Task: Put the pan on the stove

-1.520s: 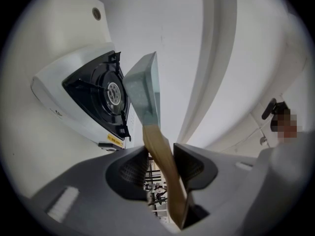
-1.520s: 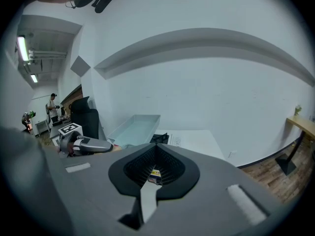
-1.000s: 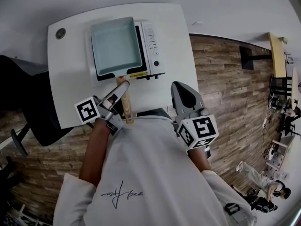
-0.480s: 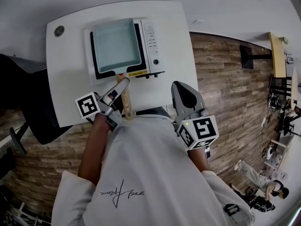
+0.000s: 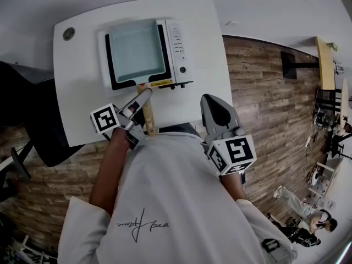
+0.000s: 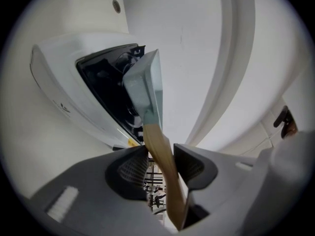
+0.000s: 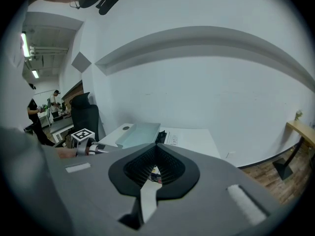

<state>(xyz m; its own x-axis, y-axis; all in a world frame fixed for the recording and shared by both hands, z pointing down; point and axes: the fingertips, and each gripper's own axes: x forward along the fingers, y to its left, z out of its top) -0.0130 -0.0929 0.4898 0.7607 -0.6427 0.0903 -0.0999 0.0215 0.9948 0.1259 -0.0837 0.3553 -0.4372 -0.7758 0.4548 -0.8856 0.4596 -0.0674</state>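
Observation:
A pale blue square pan (image 5: 137, 51) sits flat on the white single-burner stove (image 5: 177, 48), on the white table (image 5: 77, 92). Its wooden handle (image 5: 147, 111) points back toward me. My left gripper (image 5: 142, 97) is shut on that handle, close to the stove's front edge. In the left gripper view the handle (image 6: 160, 151) runs between the two dark pads and the pan (image 6: 147, 90) lies over the black cooktop (image 6: 106, 87). My right gripper (image 5: 216, 106) hangs shut and empty off the table's right front corner. The right gripper view shows its jaws (image 7: 156, 149) meeting, with the pan (image 7: 140, 132) beyond.
A round cable hole (image 5: 68, 33) marks the table's far left corner. A black chair (image 5: 27, 114) stands left of the table. Wood floor (image 5: 264, 92) lies to the right, with a wooden shelf (image 5: 324, 62) and people far off.
The pan has shifted a little left and squared up on the stove. My left gripper followed with the handle; the right gripper stayed put.

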